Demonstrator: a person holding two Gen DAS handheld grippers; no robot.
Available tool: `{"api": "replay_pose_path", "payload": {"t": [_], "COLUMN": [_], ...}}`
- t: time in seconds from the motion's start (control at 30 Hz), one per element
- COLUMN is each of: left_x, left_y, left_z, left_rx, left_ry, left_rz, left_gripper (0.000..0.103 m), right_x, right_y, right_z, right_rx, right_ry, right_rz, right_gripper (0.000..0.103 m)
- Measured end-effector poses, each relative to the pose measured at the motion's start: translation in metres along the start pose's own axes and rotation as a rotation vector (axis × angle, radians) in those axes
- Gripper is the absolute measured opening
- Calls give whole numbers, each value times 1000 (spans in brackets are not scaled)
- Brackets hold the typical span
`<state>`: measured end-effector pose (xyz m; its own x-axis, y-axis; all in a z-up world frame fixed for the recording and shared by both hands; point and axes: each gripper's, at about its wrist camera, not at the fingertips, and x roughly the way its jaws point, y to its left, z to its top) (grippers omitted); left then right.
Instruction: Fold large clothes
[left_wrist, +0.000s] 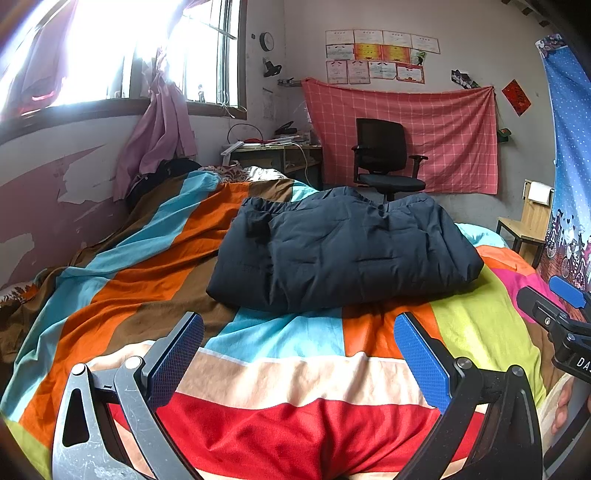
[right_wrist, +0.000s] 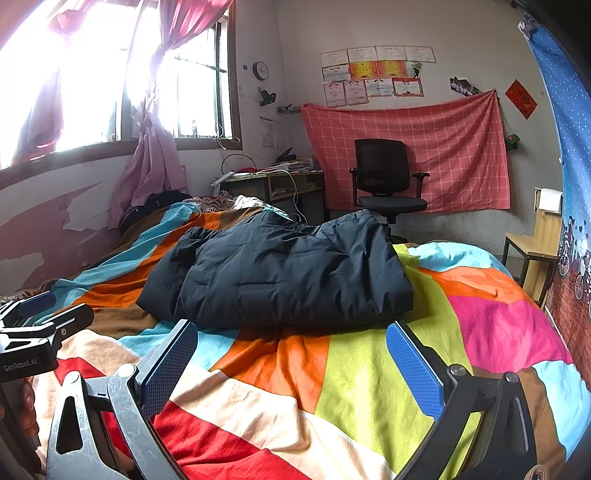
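Left gripper (left_wrist: 299, 354) w/ jaws spread wide, nothing in them, over striped bedspread (left_wrist: 280, 373). Folded navy jacket (left_wrist: 343, 254) lies at 12 o'clock, just beyond fingertips. Right gripper (right_wrist: 291, 358) likewise gaping and holding nothing; office chair (right_wrist: 388, 184) behind.

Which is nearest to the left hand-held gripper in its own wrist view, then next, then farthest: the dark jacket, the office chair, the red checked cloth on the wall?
From the left hand-held gripper:
1. Dark jacket, folded on the bed just ahead.
2. Office chair, past the bed's far end, slightly right.
3. Red checked cloth, on the back wall behind the chair.
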<state>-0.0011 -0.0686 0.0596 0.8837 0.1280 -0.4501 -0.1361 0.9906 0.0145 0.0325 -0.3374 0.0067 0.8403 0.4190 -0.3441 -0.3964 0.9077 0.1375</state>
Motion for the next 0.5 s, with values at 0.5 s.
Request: {"api": "replay_pose_path", "payload": {"t": [0.5], "left_x": [0], "left_y": [1], "left_z": [2], "left_rx": [5], "left_ry": [-4], "left_rz": [-2], "left_gripper": [101], "right_x": [0], "right_y": [0], "right_z": [0], "right_rx": [0], "right_ry": [0], "right_rz": [0], "right_gripper": [103]}}
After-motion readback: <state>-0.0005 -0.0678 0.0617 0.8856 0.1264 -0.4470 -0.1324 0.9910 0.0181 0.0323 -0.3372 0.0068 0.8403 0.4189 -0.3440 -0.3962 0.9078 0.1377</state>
